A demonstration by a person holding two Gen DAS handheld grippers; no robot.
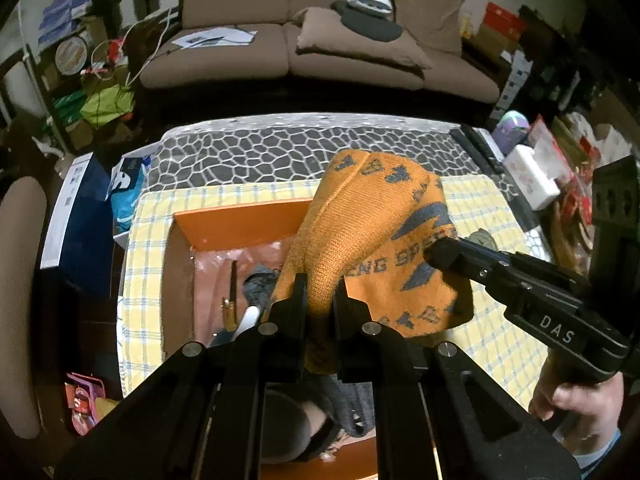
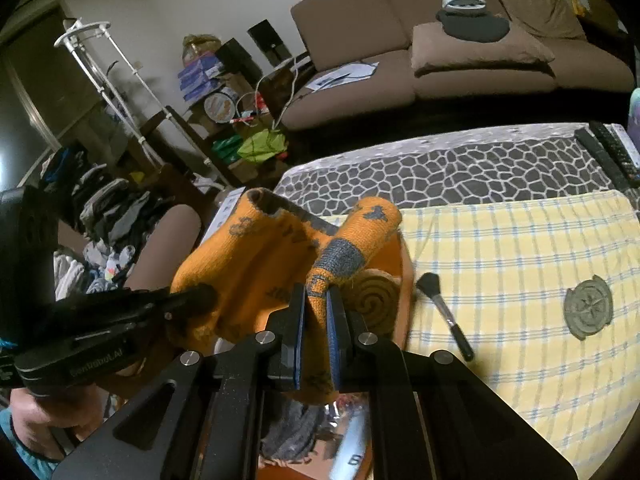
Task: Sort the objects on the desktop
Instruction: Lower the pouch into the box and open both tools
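- Nearest the left wrist camera, the left gripper (image 1: 320, 292) is clenched on a fold of an orange knitted sock (image 1: 360, 232) with grey lettering, the cloth bunched between its two black fingers.
- From the right of that view, the right gripper (image 1: 434, 254) reaches in and pinches another part of the same sock; in the right wrist view its blue-padded jaws are clamped tight on a narrow orange strip (image 2: 318, 300).
- Held between both grippers, the sock hangs above an open orange box (image 1: 240, 220) that sits on a yellow checked cloth (image 1: 492, 216).
- Inside the box lie a pen (image 1: 232, 292), something grey and knitted (image 1: 260, 284) and a white item only partly visible.
- On the cloth to the right of the box rest a makeup brush (image 2: 444, 312) and a round grey-green coaster (image 2: 588, 306); a spiral-patterned disc (image 2: 374, 296) shows just behind the sock.
- Risk: both grips hold thin folds, so if the hands pull apart the knit may stretch and slip from one gripper.
- Risk: if one gripper lets go first, the sock may swing and drape over the box wall instead of falling inside.
- Risk: the hanging cloth hides much of the box from both cameras, so a lowering gripper could knock the pen or the box edge.
- Risk: a sideways sweep could brush the spiral disc or the makeup brush.
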